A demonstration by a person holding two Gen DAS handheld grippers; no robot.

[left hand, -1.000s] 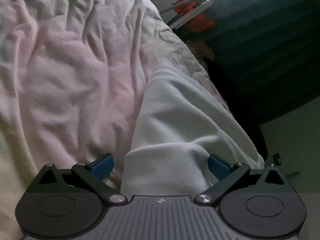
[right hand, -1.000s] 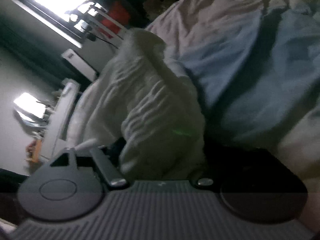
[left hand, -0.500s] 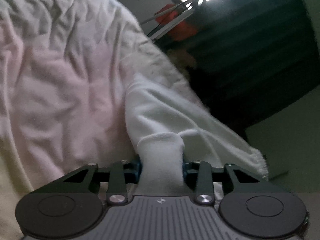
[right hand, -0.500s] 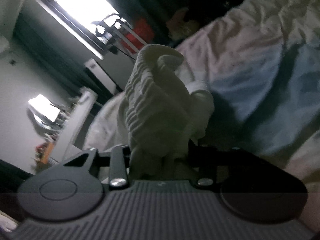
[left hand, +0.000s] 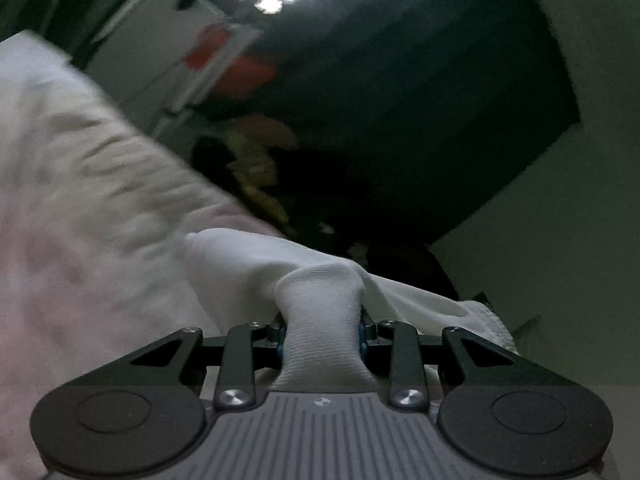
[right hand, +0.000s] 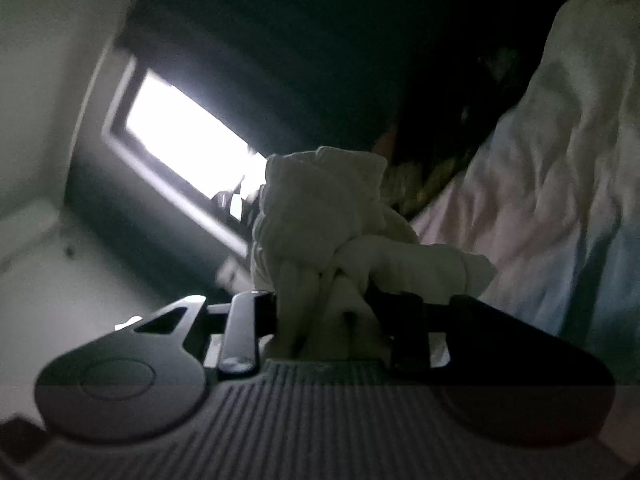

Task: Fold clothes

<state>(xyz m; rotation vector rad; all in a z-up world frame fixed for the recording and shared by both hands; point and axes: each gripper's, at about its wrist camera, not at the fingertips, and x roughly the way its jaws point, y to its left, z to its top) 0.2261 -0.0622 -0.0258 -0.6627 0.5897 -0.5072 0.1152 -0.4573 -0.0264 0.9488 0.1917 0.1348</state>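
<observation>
The left tongs point(left hand: 322, 338) are still drawing in on a gathered fold of the white garment point(left hand: 320, 304), which bulges between the blue pads and trails off over the rumpled pale bedding point(left hand: 92, 208) at the left. The right tongs point(right hand: 326, 320) are likewise closing, a bunched wad of the same white cloth point(right hand: 320, 216) packed between them, with a bright window point(right hand: 180, 128) behind it.
</observation>
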